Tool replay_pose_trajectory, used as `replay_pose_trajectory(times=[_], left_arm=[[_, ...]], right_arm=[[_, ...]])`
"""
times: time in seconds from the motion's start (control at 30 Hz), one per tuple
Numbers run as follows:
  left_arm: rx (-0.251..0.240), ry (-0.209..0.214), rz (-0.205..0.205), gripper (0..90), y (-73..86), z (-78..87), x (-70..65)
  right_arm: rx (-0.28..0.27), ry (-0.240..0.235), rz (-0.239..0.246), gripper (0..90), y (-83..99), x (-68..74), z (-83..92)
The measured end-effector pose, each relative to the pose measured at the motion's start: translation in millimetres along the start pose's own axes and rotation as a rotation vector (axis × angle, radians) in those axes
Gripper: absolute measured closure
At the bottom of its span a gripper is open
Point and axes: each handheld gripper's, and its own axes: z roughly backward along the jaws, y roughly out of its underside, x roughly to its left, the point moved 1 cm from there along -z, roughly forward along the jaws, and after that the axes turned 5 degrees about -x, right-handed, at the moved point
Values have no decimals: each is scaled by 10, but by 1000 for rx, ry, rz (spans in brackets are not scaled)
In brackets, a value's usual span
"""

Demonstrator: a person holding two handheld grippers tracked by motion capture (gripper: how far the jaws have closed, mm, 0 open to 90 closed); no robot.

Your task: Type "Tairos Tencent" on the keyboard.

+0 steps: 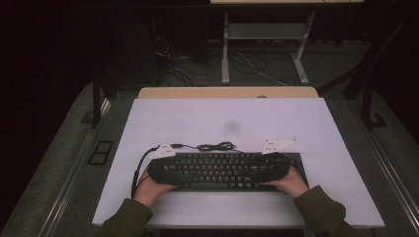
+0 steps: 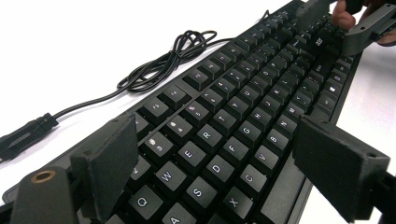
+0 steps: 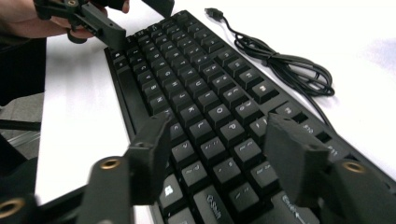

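A black keyboard (image 1: 222, 170) (image 2: 233, 116) (image 3: 196, 93) lies flat on the white tabletop (image 1: 222, 118), near its front edge. Its black cable (image 1: 215, 146) (image 2: 159, 65) (image 3: 285, 65) is coiled loosely just behind it, and the plug (image 2: 23, 133) (image 3: 212, 11) rests on the table. My left gripper (image 1: 165, 170) (image 2: 224, 158) hovers over the keyboard's left end, jaws open above the keys. Over the right end my right gripper (image 1: 272, 170) (image 3: 219, 154) is open too, with nothing pinched. Each gripper view also shows the other gripper far off, the right (image 2: 369, 25) and the left (image 3: 93, 18).
A person's hands and green sleeves (image 1: 321, 210) come in from the bottom. Bare white surface stretches behind the cable to the wooden back edge (image 1: 227, 92). Beyond it stand another table's legs (image 1: 225, 49) and loose floor cables (image 1: 247, 64).
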Motion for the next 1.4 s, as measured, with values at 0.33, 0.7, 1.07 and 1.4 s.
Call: replay_pose_trajectory(times=[0.33, 0.7, 1.07, 1.4], left_arm=[[-3, -2, -5, 140, -5, 1, -15], [-4, -4, -11, 151, -6, -1, -36], [2, -13, -29, 199, 5, 11, -42], [13, -42, -44, 387, 38, 57, -7]], right_arm=[[-25, 15, -5, 325, -94, -26, -62], [-49, 0, 1, 302, -197, -20, -174], [-59, -10, 7, 302, -293, 4, -314], [-68, -17, 6, 300, -349, -22, -429]])
